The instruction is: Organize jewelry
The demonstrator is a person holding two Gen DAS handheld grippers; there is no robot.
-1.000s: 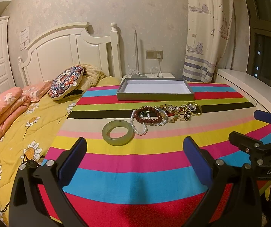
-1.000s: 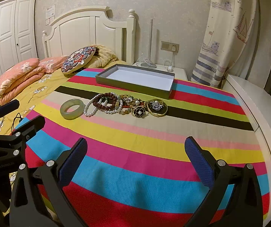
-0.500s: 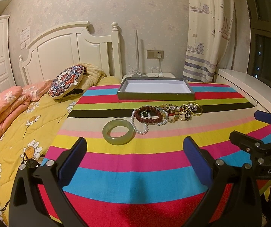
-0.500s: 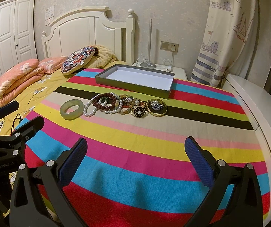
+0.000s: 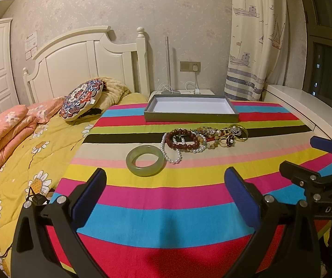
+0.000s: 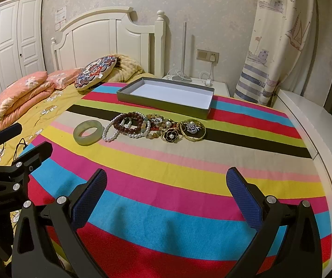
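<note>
A pale green jade bangle (image 5: 145,160) (image 6: 87,132) lies on the striped cloth. To its right lies a pile of jewelry: a pearl bracelet (image 5: 170,149) (image 6: 110,131), a dark red bead bracelet (image 5: 182,137) (image 6: 129,121), a black flower brooch (image 6: 171,135) and a gold bangle (image 6: 192,127). An empty grey tray (image 5: 190,115) (image 6: 163,103) with a white floor stands behind them. My left gripper (image 5: 166,187) is open and empty, short of the jade bangle. My right gripper (image 6: 166,187) is open and empty, well short of the pile.
The striped cloth (image 5: 170,210) covers a table beside a yellow bed (image 5: 15,159) with pink pillows (image 5: 3,129) and a round cushion (image 5: 81,99). A white sill (image 6: 316,125) runs along the right edge. A nightstand with cables (image 5: 182,91) stands behind the tray.
Both views have shifted very slightly. The jewelry, tray and grippers stand as before.
</note>
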